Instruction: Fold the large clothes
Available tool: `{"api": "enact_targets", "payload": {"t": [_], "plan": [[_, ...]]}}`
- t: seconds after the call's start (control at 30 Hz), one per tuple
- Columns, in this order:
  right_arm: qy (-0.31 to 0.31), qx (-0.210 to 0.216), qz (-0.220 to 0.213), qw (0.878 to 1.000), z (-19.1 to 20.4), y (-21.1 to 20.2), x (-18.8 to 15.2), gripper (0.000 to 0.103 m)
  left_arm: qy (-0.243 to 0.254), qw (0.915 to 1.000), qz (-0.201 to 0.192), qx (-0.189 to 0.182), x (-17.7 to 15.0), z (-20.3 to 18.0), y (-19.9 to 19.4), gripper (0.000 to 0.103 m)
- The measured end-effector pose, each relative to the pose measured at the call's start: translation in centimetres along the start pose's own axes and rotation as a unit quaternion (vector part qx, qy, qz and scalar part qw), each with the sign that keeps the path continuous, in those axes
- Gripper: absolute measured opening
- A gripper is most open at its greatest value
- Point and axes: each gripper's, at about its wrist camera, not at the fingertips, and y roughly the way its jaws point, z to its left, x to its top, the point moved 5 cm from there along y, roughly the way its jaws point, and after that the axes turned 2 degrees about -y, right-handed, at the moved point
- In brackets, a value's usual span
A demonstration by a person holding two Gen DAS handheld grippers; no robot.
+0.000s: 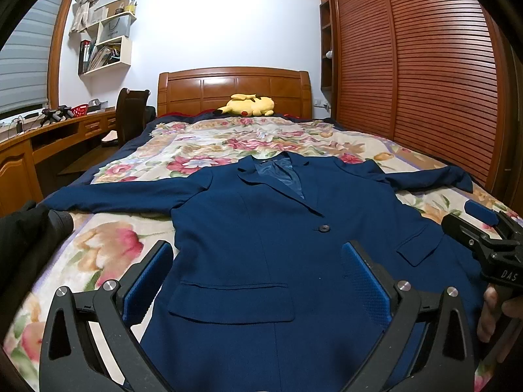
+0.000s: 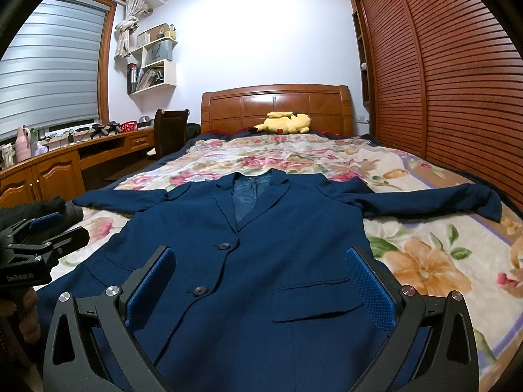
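Left gripper (image 1: 258, 281) nearest, fingers spread wide, nothing between them, hovering over jacket hem. Right gripper (image 2: 261, 284) alongside, likewise wide apart and empty. Navy blazer (image 1: 261, 228) flat on floral bedspread (image 1: 108, 248), front up, buttoned, sleeves stretched out to both sides, collar toward headboard (image 1: 233, 89). Beyond it, yellow plush toy (image 1: 250, 104) by headboard. Slatted wardrobe doors (image 1: 425, 65) at right.

"DAS" on right hand-held gripper (image 1: 497, 245); "GenRobot.AI" on left hand-held gripper (image 2: 39, 238).
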Motion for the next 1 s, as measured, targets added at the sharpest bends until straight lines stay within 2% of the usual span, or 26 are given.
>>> {"api": "enact_targets", "payload": {"t": [1.0], "plan": [[0.001,0.001,0.000,1.000,-0.11,0.00,-0.03,0.103,0.000,1.0000,-0.006,0.001,0.37,-0.09,-0.36,0.103]]}}
